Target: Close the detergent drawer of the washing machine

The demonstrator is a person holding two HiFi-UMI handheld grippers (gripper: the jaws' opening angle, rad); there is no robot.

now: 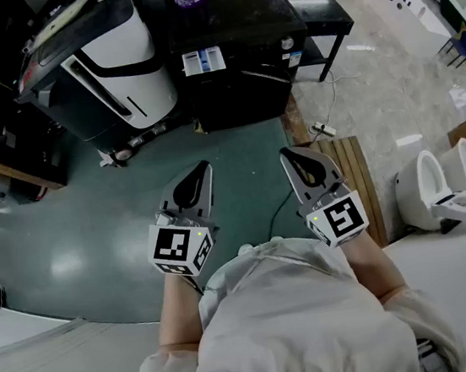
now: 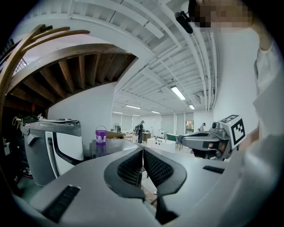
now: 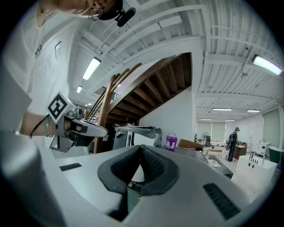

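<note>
The detergent drawer [image 1: 203, 61] of the washing machine [image 1: 241, 86] juts open. Well short of it, the left tool [image 1: 204, 169] and right tool [image 1: 287, 157] hover clenched and empty, likely readied to push.

Person in a loose white top, a grey gripper in each hand.
The top [image 1: 293, 318] has short sleeves that end in gathered cuffs. The left gripper [image 1: 203, 169] and right gripper [image 1: 287, 155] are pale grey shells tapering to fingers [image 2: 128, 170] lined with black ribbed pads. Each carries a white cube [image 1: 180, 247] with black square markers.
</note>
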